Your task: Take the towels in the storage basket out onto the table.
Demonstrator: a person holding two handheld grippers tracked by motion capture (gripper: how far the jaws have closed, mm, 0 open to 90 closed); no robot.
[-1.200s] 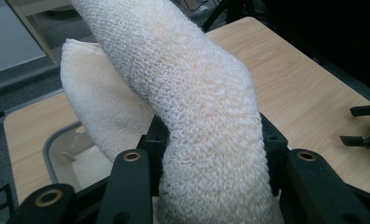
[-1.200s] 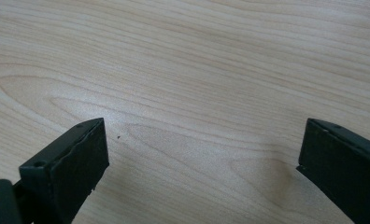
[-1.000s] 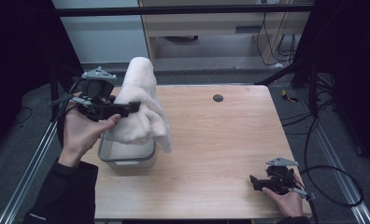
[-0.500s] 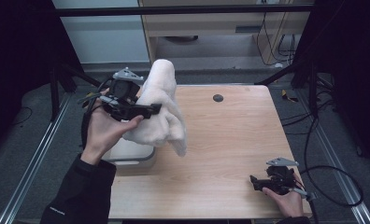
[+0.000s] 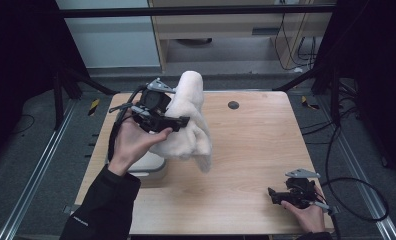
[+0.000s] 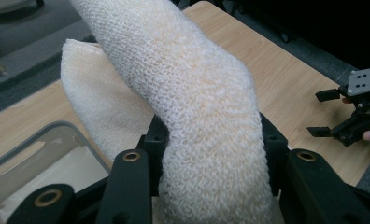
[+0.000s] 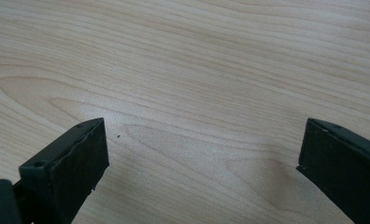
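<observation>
From the high view, we see our left gripper clamped on a cream towel, holding it up above the tabletop. Compared with a second ago, the left hand and the towel have shifted rightward, away from the clear plastic bin at the tabletop's left edge; earlier the towel hung right over the bin, and now its loose end dangles just beside it, over bare wood. Our right gripper rests near the front right corner, in the same place as before, well apart from the towel. A small dark disc lies near the far edge.

In the left gripper view, the fingers are closed tight on a thick fold of the towel, with the bin at lower left and the right gripper farther off.

In the right gripper view, the fingers stand wide apart with nothing between them, just above the bare tabletop.
</observation>
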